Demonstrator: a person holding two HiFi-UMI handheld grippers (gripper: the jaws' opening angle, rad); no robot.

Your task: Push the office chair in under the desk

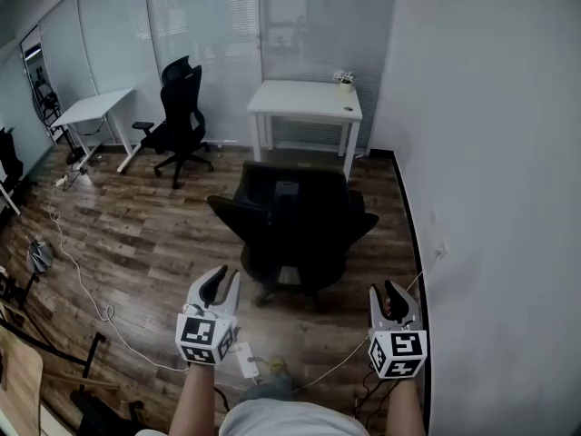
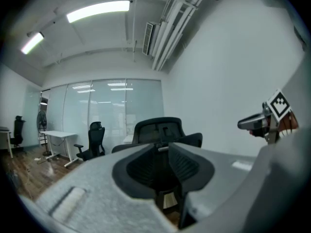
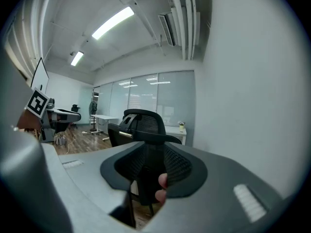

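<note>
A black office chair (image 1: 295, 225) stands in the middle of the wooden floor, its back toward me and its seat toward the white desk (image 1: 307, 103) by the glass wall. It stands a little out from the desk. My left gripper (image 1: 221, 287) hovers short of the chair's left rear, jaws slightly apart and empty. To the chair's right rear my right gripper (image 1: 390, 300) is open with nothing held. The left gripper view looks past its jaws at the chair's backrest (image 2: 160, 129). In the right gripper view the chair (image 3: 141, 123) and the desk (image 3: 175, 130) lie ahead.
A second black chair (image 1: 177, 116) and another white desk (image 1: 95, 107) stand at the back left. A white wall (image 1: 490, 153) runs close along the right. Cables (image 1: 82, 280) trail over the floor at left. A small plant (image 1: 343, 80) sits on the desk's far corner.
</note>
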